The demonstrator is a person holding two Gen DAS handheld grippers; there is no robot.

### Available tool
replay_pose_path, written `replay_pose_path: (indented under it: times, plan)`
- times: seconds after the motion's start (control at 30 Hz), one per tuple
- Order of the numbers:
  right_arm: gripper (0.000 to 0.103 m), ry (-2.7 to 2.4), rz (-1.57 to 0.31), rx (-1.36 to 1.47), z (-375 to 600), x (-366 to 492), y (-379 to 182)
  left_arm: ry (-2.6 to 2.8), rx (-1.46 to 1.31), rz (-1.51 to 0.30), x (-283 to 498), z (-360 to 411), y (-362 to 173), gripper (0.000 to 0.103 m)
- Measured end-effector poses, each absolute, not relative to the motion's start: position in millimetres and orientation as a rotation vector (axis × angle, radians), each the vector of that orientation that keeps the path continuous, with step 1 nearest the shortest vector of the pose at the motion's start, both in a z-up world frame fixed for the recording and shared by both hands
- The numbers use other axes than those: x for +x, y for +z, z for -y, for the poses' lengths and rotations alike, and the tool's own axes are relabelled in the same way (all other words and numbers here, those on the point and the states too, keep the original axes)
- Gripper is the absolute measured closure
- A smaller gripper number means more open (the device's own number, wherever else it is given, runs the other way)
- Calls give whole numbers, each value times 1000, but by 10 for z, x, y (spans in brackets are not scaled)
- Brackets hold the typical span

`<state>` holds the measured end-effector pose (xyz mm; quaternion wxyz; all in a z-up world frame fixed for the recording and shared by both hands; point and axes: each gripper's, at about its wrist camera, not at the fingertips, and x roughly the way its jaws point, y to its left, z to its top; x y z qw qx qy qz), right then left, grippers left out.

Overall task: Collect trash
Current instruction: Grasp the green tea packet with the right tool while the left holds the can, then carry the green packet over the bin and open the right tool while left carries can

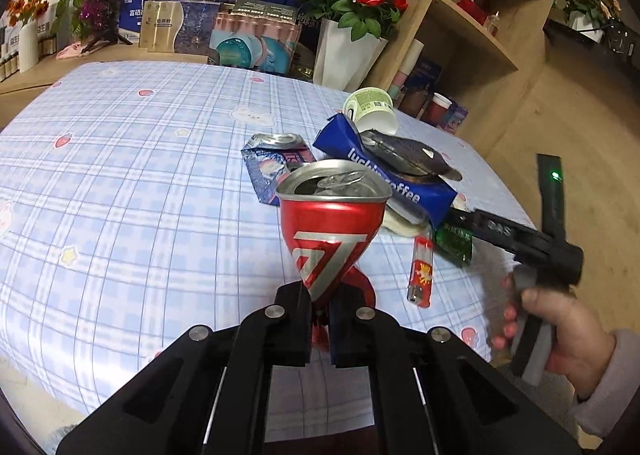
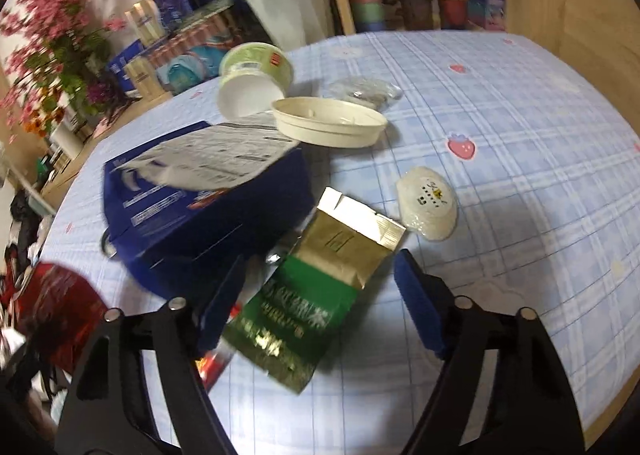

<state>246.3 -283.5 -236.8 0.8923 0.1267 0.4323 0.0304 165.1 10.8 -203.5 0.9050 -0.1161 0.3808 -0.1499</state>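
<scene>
With left tool (image 1: 320,319) clenched on crushed red aluminium can (image 1: 332,223), lifted clear of checked-cloth surface (image 1: 140,175) for disposal, right tool (image 2: 316,295) released, straddling green foil tea packet (image 2: 308,295) for pickup.

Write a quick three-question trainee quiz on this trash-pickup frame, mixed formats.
1. True or false: the left tongs are shut on the crushed red can.
2. Multiple choice: what lies between the open right tongs?
A. the white cup
B. the green tea packet
C. the cream lid
3. Fill in: the blue coffee box and the other trash lie on a checked ___ printed with strawberries.

Key:
1. True; the can is pinched at its crumpled lower end.
2. B; the pads do not press on it.
3. Tablecloth.
</scene>
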Motion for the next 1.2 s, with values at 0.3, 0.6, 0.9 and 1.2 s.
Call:
replay_pose_path:
  times: [0.3, 0.6, 0.9, 1.2]
  plan:
    - [66, 35, -894, 180, 2820, 2281, -2425, -318, -220, -788, 1551, -76, -2109, 97]
    - [69, 172, -834, 326, 2913, 1842, -2399, -334, -211, -752, 1407, -56, -2039, 97]
    - [70, 218, -796, 301, 2808, 1458, -2297, -318, -189, -727, 1188, -107, -1929, 97]
    - [70, 248, -781, 276, 2722, 1159, -2228, -318, -177, -697, 939, -106, -1779, 97]
